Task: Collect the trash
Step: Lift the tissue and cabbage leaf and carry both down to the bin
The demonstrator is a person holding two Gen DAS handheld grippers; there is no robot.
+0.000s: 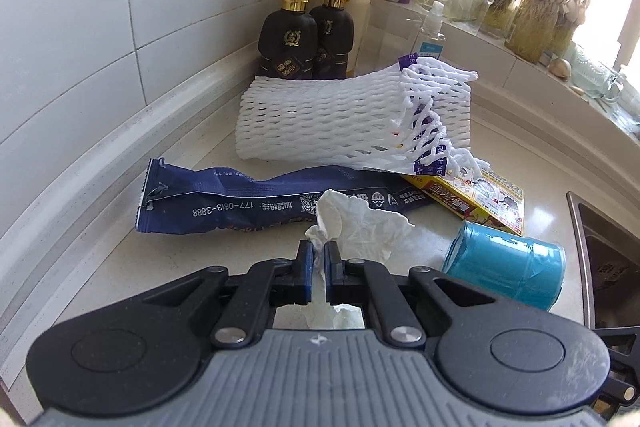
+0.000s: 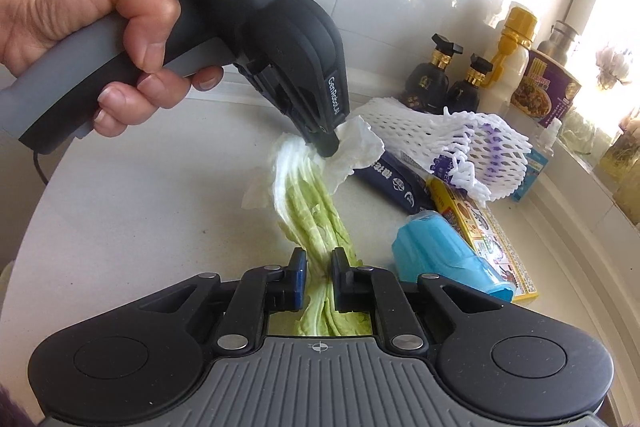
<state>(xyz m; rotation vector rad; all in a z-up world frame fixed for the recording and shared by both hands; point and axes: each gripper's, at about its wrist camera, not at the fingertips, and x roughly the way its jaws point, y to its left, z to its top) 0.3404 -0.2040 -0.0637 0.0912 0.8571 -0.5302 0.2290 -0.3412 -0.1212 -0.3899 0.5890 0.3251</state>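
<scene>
Right wrist view, centre: right gripper (image 2: 319,263) clamped on cabbage leaf (image 2: 316,211); left gripper (image 2: 326,143) pinching crumpled tissue (image 2: 360,143). Left on counter (image 2: 120,207), right side: foam net (image 2: 440,131), blue wrapper (image 2: 400,183), yellow box (image 2: 492,239), blue roll (image 2: 444,255).

Each fisheye sits close behind its own jaws, tilted down at the pale counter (image 1: 100,211). The left view faces the tiled corner at 11 o'clock. The right view sees the left gripper (image 2: 330,147) at 12. Both share the foam net (image 1: 320,115) (image 2: 440,131).
</scene>
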